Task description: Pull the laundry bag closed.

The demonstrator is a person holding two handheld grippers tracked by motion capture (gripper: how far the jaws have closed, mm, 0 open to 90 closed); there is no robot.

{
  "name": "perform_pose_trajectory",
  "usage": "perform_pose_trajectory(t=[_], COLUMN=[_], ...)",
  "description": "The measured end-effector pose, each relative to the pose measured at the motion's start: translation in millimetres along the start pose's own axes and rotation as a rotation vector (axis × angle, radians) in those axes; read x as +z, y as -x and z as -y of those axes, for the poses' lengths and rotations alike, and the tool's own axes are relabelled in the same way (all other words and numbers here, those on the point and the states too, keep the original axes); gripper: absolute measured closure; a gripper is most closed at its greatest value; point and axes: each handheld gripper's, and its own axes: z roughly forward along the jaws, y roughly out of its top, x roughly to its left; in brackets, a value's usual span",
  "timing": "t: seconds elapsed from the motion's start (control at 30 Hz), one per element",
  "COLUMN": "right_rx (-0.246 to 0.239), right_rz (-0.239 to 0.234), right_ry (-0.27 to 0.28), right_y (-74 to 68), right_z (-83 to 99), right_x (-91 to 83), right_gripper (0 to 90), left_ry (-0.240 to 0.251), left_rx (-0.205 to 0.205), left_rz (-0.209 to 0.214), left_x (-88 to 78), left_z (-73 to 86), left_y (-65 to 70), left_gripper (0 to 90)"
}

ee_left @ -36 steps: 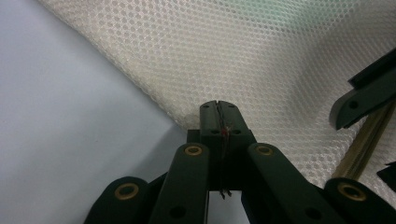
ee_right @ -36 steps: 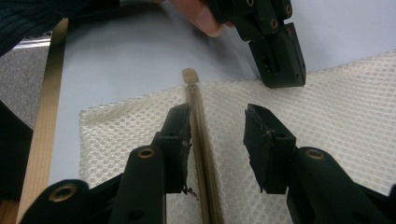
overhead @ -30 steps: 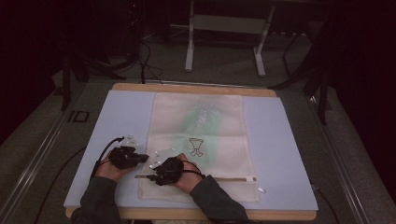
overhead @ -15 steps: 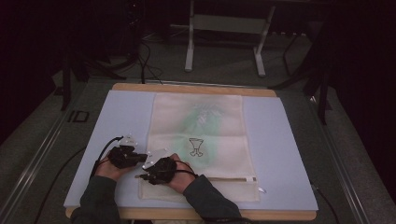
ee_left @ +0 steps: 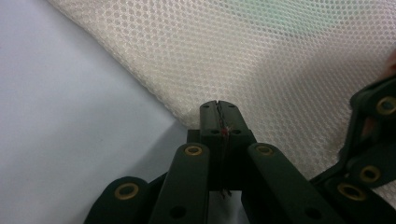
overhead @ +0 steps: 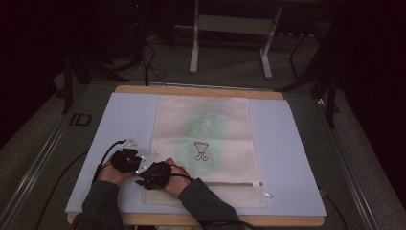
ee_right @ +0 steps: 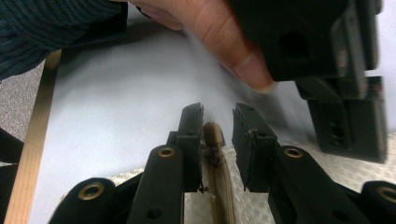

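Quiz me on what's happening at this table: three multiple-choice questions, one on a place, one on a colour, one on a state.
1. Where do both grippers work on the mesh bag?
A. its near left corner
B. its far right corner
C. its middle

2. What colour is the mat under the bag?
A. red
B. pale blue
C. black

3. How do the left gripper jaws stand?
A. wide open
B. shut on the bag's edge
C. shut on a pen

Answers: 1 A, both hands sit there in the high view. 2 B, pale blue surrounds the bag. 3 B, the jaws meet at the mesh edge.
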Motion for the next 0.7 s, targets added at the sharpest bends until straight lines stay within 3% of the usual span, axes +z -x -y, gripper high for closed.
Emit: perform_pose_trajectory(t=[0.07, 0.1, 0.27, 0.57, 0.67, 0.7], right_rx=[0.005, 0.006, 0.001, 0.002, 0.002, -0.004], right_rz=[-0.001, 0.003, 0.012, 0.016, 0.016, 0.017], right_ry=[-0.007, -0.014, -0.018, 0.056, 0.056, 0.058], right_y=[-0.6, -0.7, -1.3, -3.2, -3.3, -3.1], right_z=[-0.3, -1.7, -2.4, -0.3, -0.5, -0.2], right_x=[1.6, 4.7, 4.6, -8.6, -10.0, -11.4], right_gripper=[73.9, 80.2, 81.0, 81.5, 81.6, 87.2], left_ry=[0.001, 0.002, 0.005, 0.008, 0.01, 0.011], left_rx=[-0.002, -0.005, -0.013, -0.022, -0.021, -0.026], left_rz=[0.002, 0.003, 0.007, 0.014, 0.014, 0.013], left_x=[0.1, 0.2, 0.3, 0.1, 0.1, 0.1], left_z=[0.0, 0.2, 0.6, 1.4, 1.5, 1.6], left_y=[0.0, -0.4, -1.1, -2.5, -2.7, -2.4], left_gripper=[89.8, 89.7, 89.8, 89.7, 89.8, 89.8])
